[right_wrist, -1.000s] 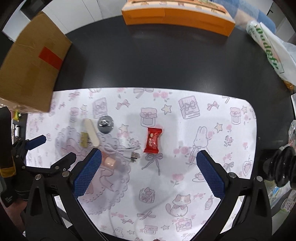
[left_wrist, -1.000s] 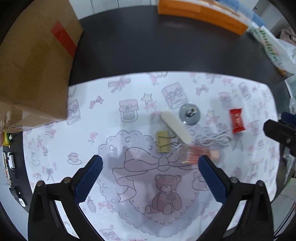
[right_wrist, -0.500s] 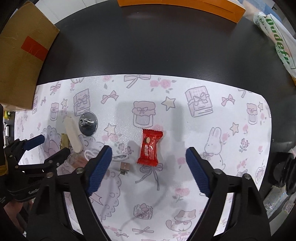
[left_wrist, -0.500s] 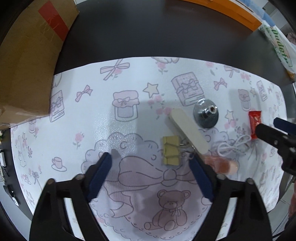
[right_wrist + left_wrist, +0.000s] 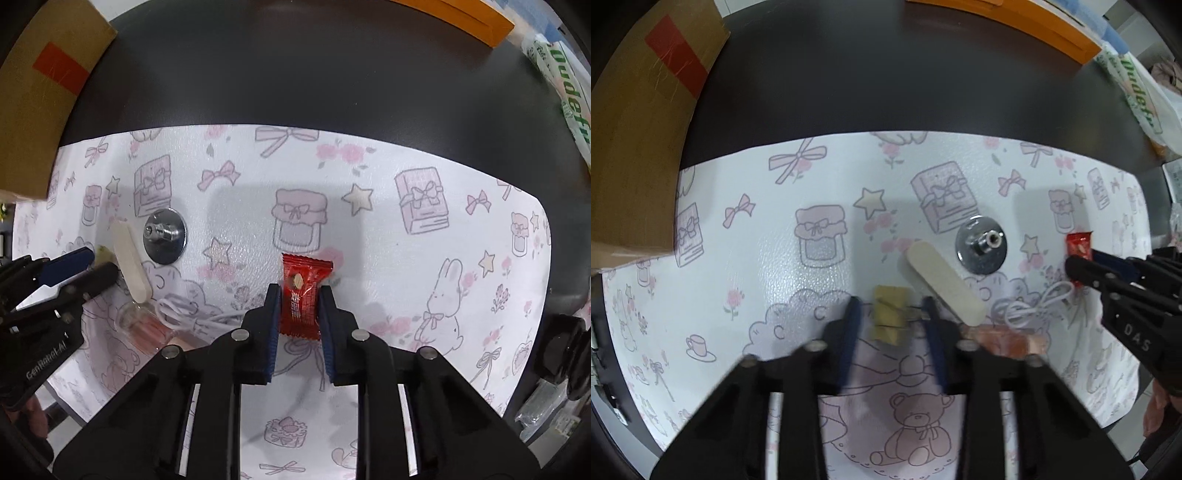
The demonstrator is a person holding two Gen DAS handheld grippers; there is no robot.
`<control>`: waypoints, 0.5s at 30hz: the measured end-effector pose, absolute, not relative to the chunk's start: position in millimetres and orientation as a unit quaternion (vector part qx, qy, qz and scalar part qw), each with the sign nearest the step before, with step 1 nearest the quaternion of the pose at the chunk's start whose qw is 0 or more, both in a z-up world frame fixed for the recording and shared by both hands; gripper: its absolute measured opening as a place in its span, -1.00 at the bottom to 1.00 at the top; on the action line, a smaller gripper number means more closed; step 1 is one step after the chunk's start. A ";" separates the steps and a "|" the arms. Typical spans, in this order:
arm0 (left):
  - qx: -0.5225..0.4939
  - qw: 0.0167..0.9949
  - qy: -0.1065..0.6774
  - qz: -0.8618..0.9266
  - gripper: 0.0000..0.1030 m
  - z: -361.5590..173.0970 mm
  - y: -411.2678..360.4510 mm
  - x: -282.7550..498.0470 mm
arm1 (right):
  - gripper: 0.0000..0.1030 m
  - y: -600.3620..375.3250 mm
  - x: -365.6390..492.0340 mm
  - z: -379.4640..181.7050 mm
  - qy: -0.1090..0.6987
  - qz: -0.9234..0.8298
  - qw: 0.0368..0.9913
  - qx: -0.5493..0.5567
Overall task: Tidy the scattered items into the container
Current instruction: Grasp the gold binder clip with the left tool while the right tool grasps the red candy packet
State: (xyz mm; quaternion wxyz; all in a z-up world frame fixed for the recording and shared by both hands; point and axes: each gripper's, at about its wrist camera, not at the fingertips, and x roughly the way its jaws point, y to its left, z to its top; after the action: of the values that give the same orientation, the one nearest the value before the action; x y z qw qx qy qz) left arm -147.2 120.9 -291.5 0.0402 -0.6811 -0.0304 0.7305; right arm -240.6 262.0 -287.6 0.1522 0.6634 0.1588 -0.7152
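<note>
Right wrist view: the right gripper (image 5: 300, 295), jaws just closing, pinches the red candy packet (image 5: 301, 295) on the mat (image 5: 388, 258). The left gripper (image 5: 892, 314) has been closing around the yellow binder clip (image 5: 889, 319), which sits between its fingers; contact is blurred.

Even, soft overhead light. Faint shadows fell on the patterned mat (image 5: 369, 206). Strong fisheye bending, corners vignetted black. Left gripper (image 5: 892, 317) fingers were motion-blurred; right wrist view stayed sharp.
</note>
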 end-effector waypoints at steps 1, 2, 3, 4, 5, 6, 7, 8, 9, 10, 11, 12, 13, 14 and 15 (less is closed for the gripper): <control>-0.682 0.040 -0.032 0.729 -0.48 -291.4 120.9 -146.7 | -0.63 262.9 -240.7 -287.6 0.156 -0.716 0.151 0.664; -0.683 0.039 -0.036 0.728 -0.48 -289.2 121.2 -147.3 | -0.65 264.0 -241.4 -287.5 0.153 -0.716 0.150 0.665; -0.684 0.039 -0.041 0.727 -0.49 -288.4 120.1 -147.8 | -0.67 265.3 -241.9 -287.4 0.149 -0.715 0.149 0.666; -0.685 0.039 -0.046 0.726 -0.50 -287.9 118.7 -148.4 | -0.67 266.5 -242.2 -287.3 0.146 -0.715 0.149 0.667; -0.687 0.039 -0.050 0.724 -0.51 -287.3 117.9 -147.9 | -0.68 267.4 -242.5 -287.2 0.144 -0.715 0.148 0.668; -0.687 0.040 -0.051 0.724 -0.55 -291.5 115.7 -147.7 | -0.68 268.3 -242.8 -286.9 0.142 -0.714 0.148 0.669; -0.686 0.040 -0.051 0.725 -0.64 -289.4 116.3 -147.9 | -0.68 269.0 -243.0 -286.0 0.140 -0.715 0.148 0.669; -0.684 0.041 -0.051 0.727 -0.72 -286.3 117.2 -148.2 | -0.68 269.7 -242.8 -284.6 0.137 -0.715 0.148 0.669; -0.684 0.041 -0.051 0.727 -0.76 -285.4 116.0 -147.4 | -0.68 270.2 -242.5 -283.0 0.134 -0.715 0.149 0.670; -0.684 0.042 -0.051 0.727 -0.79 -284.8 114.6 -146.4 | -0.68 270.3 -242.0 -281.3 0.132 -0.714 0.151 0.671; -0.685 0.044 -0.053 0.725 -0.80 -283.7 113.9 -145.2 | -0.68 270.1 -241.3 -279.2 0.131 -0.714 0.152 0.671; -0.687 0.046 -0.056 0.723 -0.84 -282.5 113.2 -143.9 | -0.68 269.6 -240.3 -276.7 0.130 -0.715 0.153 0.670; -0.687 0.048 -0.057 0.723 -0.88 -280.7 112.5 -142.4 | -0.68 269.3 -239.3 -274.3 0.129 -0.716 0.154 0.669; -0.686 0.049 -0.058 0.723 -0.91 -278.7 111.8 -140.9 | -0.68 269.3 -238.5 -271.7 0.127 -0.717 0.154 0.668; -0.685 0.050 -0.061 0.724 -0.95 -275.2 110.4 -140.5 | -0.68 267.6 -238.2 -267.5 0.123 -0.717 0.154 0.668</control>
State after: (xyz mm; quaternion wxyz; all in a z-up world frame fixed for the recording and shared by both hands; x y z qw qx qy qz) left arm -140.5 110.4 -275.2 0.0502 -0.6853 -0.0612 0.7240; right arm -238.2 267.6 -267.5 0.1541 0.6682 0.1231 -0.7174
